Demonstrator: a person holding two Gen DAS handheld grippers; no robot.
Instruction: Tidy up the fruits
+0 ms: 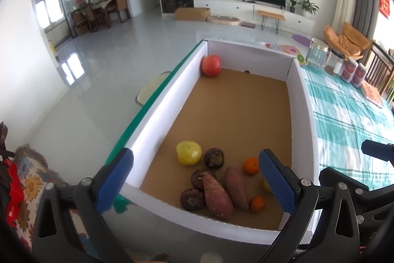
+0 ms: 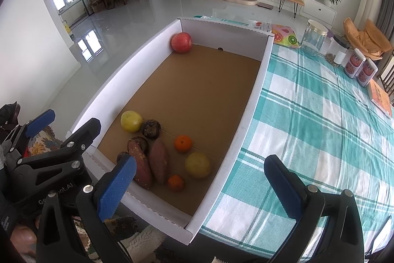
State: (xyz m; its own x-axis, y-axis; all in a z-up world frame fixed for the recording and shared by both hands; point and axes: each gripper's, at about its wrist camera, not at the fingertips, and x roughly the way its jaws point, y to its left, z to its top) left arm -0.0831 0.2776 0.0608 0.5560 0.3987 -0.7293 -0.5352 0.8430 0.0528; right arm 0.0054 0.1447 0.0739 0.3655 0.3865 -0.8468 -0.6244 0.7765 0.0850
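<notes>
Fruit in a white box (image 2: 138,80), both grippers wide open and holding nothing.

The left gripper (image 1: 197,179) hangs over the box's near end; its right finger (image 1: 278,181) hides most of a yellow fruit (image 2: 197,165). Just ahead lie two sweet potatoes (image 1: 227,191) side by side, long way pointing away, thin tips far. The red apple (image 1: 211,65) sits in the far left corner. The right gripper (image 2: 199,186) hovers over the near right wall.
</notes>
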